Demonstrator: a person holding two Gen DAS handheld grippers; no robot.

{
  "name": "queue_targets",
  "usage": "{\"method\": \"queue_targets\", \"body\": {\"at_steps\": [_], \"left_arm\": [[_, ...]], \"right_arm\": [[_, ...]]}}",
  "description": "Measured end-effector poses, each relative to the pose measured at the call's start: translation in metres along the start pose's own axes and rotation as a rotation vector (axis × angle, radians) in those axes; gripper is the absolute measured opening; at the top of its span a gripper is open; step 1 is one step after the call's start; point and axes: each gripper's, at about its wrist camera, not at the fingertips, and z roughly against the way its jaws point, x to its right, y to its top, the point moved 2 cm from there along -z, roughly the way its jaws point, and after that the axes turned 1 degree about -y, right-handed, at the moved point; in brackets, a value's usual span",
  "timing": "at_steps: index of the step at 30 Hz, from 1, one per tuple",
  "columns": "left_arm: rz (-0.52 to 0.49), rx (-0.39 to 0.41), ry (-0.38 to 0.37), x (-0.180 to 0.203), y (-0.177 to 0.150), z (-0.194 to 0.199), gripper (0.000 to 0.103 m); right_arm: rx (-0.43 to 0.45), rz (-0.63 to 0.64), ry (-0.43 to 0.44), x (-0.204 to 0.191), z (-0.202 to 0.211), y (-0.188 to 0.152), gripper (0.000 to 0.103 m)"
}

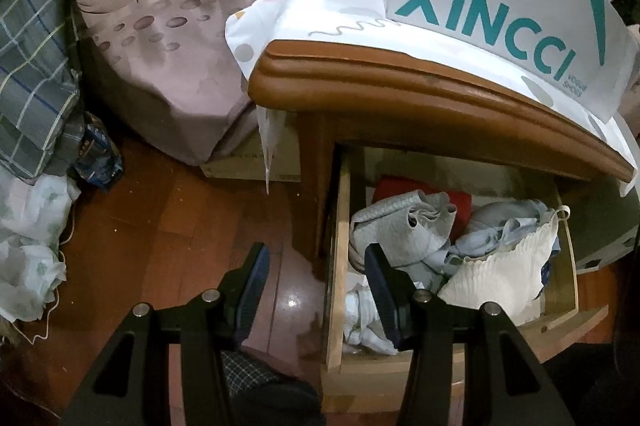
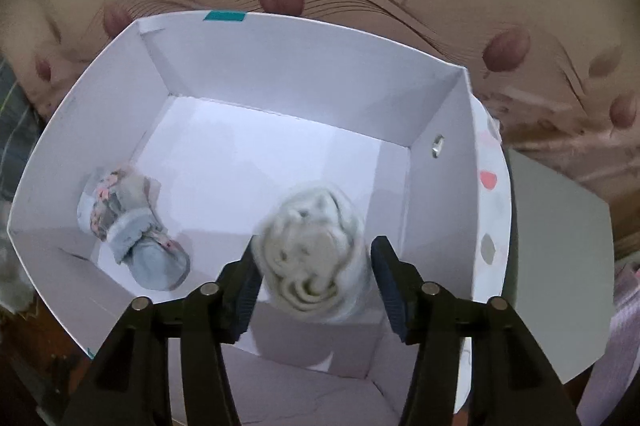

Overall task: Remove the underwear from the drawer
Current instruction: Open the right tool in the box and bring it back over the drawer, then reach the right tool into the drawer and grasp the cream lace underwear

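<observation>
The bed, in a leaf-printed cover, fills ten to twelve o'clock of the left wrist view; at one o'clock the wooden nightstand carries a patterned cloth and a white shoe box; beneath its top, at four o'clock, the drawer stands pulled out, crowded with underwear in grey, pale blue and cream, a red piece behind.

The left tongs hang part open with nothing between the pads, the left pad over the wood floor, the right pad over the drawer's near corner.

In the right wrist view the box lies open below; a floral rolled garment rests at eight o'clock on its floor; a pale rolled piece sits between the pads of the right tongs; the left pad touches it, the right pad stands clear, so the grip is loosed.
</observation>
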Motion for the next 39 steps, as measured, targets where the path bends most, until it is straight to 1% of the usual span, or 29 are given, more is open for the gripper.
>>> {"method": "queue_targets", "body": {"at_steps": [2,6,8,11,14,16,18,20,21,24,29,32,34,39], "left_arm": [[0.002,-0.004,0.002,0.000,0.000,-0.001,0.051],[-0.006,-0.014,0.009,0.001,0.000,-0.003,0.051],[-0.004,-0.017,0.015,0.000,0.000,-0.004,0.051],[0.016,-0.018,0.011,-0.002,0.000,-0.004,0.051],[0.036,-0.024,0.007,-0.005,0.000,-0.005,0.051],[0.047,-0.027,-0.001,-0.007,-0.001,-0.005,0.051],[0.051,-0.028,0.002,-0.008,-0.002,-0.005,0.051],[0.055,-0.030,0.004,-0.009,-0.002,-0.005,0.051],[0.059,-0.034,0.001,-0.010,-0.003,-0.006,0.051],[0.060,-0.039,0.003,-0.010,-0.003,-0.006,0.051],[0.051,-0.031,0.011,-0.011,-0.004,-0.005,0.051],[0.065,-0.038,-0.001,-0.013,-0.003,-0.006,0.051],[0.076,-0.033,-0.010,-0.014,-0.003,-0.006,0.051],[0.097,-0.027,-0.018,-0.017,-0.002,-0.004,0.051]], "right_arm": [[0.004,-0.019,0.023,0.000,0.003,0.000,0.068],[0.083,-0.018,0.026,0.000,0.034,-0.005,0.075],[0.105,-0.024,0.045,0.000,0.052,-0.011,0.085],[0.128,-0.019,0.093,-0.001,0.080,-0.035,0.091],[0.131,0.012,0.125,-0.009,0.100,-0.069,0.097],[0.113,0.046,0.141,-0.016,0.105,-0.097,0.099],[0.079,0.074,0.152,-0.024,0.102,-0.123,0.099],[0.026,0.095,0.168,-0.034,0.088,-0.151,0.099],[0.000,0.101,0.173,-0.037,0.080,-0.160,0.099],[-0.106,0.109,0.191,-0.053,0.040,-0.193,0.100],[-0.255,0.079,0.206,-0.074,-0.028,-0.229,0.100],[-0.294,0.061,0.201,-0.081,-0.055,-0.236,0.102],[-0.319,0.039,0.205,-0.085,-0.072,-0.235,0.102],[-0.367,0.002,0.181,-0.095,-0.108,-0.230,0.102]]}}
